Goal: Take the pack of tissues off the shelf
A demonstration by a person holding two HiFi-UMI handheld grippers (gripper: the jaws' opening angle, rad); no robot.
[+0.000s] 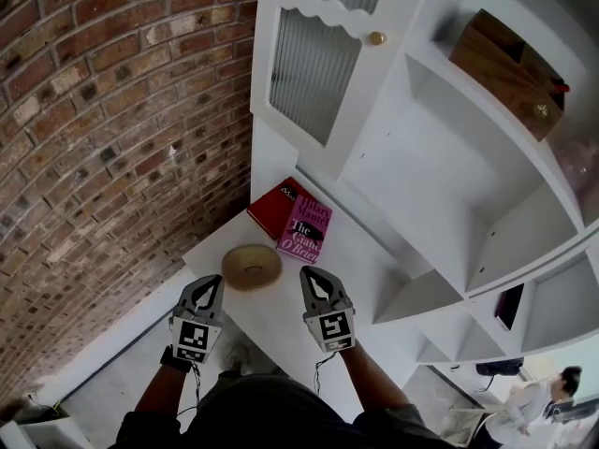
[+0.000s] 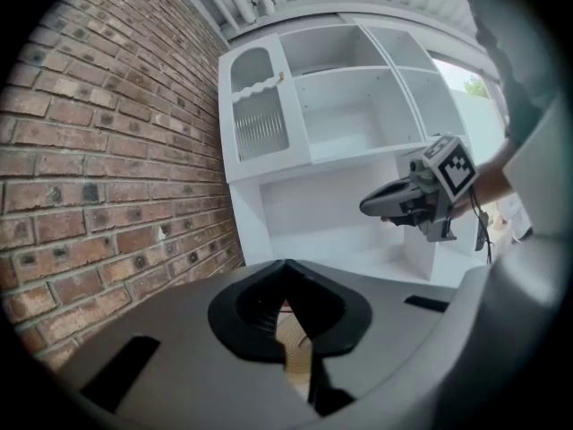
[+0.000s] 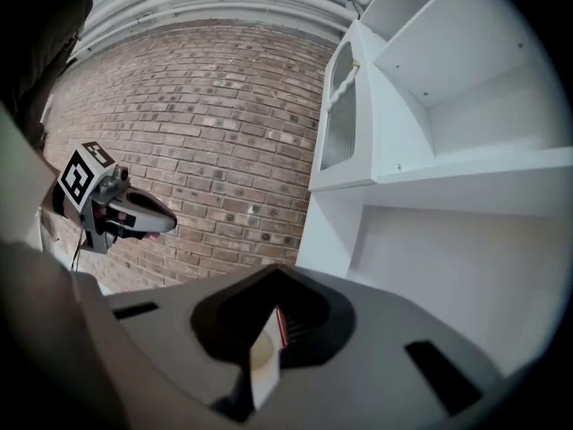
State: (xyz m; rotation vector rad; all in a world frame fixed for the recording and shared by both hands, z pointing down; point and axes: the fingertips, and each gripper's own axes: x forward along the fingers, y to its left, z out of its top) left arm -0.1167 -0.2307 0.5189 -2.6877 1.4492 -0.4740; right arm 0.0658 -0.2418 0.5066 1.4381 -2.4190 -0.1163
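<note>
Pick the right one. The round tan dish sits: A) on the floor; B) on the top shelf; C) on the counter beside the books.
C: the dish rests on the white counter, right next to the pink book.

Two grippers (image 1: pixel 208 282) (image 1: pixel 313 276), two books (image 1: pixel 304 228) — one bowl (image 1: pixel 251 267)

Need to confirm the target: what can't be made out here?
Pack of tissues: none identifiable. Head view, pale pink thing, blurred, cut off by right edge.
Head view, dark object in a lower compartment: partly hidden by shelf board.
Gripper views: countertop mostly blocked by the left hand-held gripper and right hand-held gripper themselves.
</note>
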